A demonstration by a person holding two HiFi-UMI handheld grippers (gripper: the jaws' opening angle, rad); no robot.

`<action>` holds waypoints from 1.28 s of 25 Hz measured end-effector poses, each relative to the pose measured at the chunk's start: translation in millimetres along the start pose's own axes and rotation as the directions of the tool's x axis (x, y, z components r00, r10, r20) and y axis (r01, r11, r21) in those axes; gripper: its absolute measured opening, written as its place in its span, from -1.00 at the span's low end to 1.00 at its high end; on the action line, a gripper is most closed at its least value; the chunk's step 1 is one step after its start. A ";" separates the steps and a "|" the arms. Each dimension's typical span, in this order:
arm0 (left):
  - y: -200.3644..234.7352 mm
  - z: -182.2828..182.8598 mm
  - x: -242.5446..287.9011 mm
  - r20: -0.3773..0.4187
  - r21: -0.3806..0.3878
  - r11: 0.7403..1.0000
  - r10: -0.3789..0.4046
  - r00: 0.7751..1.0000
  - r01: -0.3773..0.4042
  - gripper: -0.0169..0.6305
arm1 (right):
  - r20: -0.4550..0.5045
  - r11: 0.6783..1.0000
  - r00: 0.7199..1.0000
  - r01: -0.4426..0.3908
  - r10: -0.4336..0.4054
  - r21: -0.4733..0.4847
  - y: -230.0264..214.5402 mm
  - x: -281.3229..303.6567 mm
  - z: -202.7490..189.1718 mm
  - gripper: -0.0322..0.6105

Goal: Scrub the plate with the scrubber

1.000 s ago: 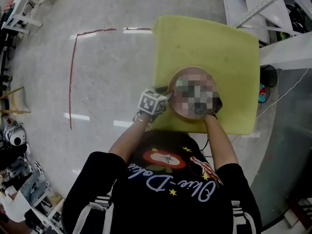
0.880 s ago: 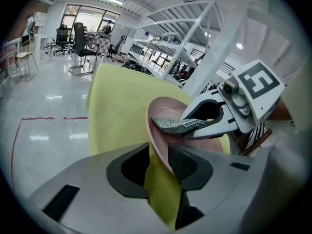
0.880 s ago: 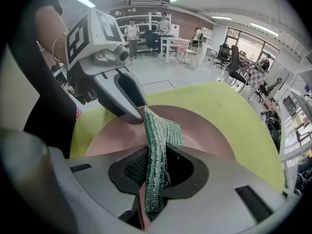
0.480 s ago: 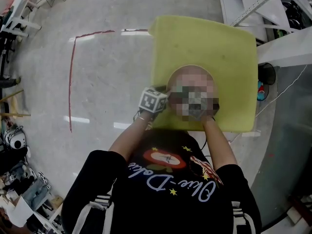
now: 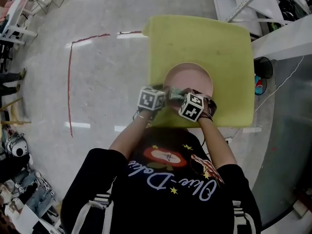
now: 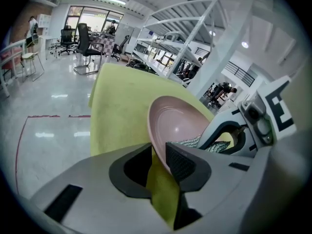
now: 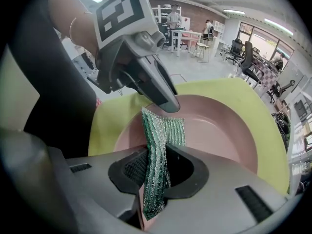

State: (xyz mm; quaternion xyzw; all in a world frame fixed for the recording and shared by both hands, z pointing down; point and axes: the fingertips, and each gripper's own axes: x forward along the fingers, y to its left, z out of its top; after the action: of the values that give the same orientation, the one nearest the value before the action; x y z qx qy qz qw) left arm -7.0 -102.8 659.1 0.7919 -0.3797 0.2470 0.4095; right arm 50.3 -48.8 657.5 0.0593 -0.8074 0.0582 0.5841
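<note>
A pink plate (image 5: 191,73) lies on a yellow foam pad (image 5: 204,35). My left gripper (image 5: 167,94) sits at the plate's near-left rim, and its jaws have just been closing. In the left gripper view the rim (image 6: 157,145) passes between the jaws of the left gripper (image 6: 158,162); it lies along the right pad, and a gap shows at the left pad. My right gripper (image 7: 156,172) is shut on a green mesh scrubber (image 7: 159,145), which hangs over the plate (image 7: 219,126) beside the left gripper's fingers (image 7: 163,94). In the head view the scrubber (image 5: 176,92) shows between the two marker cubes.
The pad rests on a shiny grey floor with a red tape line (image 5: 69,77) to the left. White shelf frames (image 5: 253,4) stand at the upper right. Clutter lines the left edge (image 5: 12,145). A thin cable (image 5: 278,96) runs along the right.
My right gripper with the scrubber has shifted left across the plate's near side, closer to the left gripper. The left gripper has kept its place at the rim.
</note>
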 end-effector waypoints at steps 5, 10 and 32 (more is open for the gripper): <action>0.6 0.5 1.5 0.004 -0.022 0.999 0.027 1.000 -0.027 -0.73 | -0.005 0.999 0.999 -0.044 0.044 0.006 12.6 -2.0 -1.7 -0.72; 0.1 0.9 2.6 0.013 -0.015 0.998 0.061 0.998 -0.060 -0.74 | 0.008 0.997 0.997 -0.078 0.078 0.020 25.2 -2.1 -2.7 -0.72; -2.0 2.7 6.7 0.004 -0.035 0.993 0.114 0.993 -0.114 -0.77 | 0.152 0.980 0.971 0.192 -0.183 -0.048 -80.7 -46.1 -2.1 -0.71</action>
State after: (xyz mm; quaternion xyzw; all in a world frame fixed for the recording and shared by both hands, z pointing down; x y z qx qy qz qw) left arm -1.2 -106.9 661.4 0.7625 -0.4298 0.2610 0.4071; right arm 79.8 -126.7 616.3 0.1212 -0.8404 -0.0269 0.5275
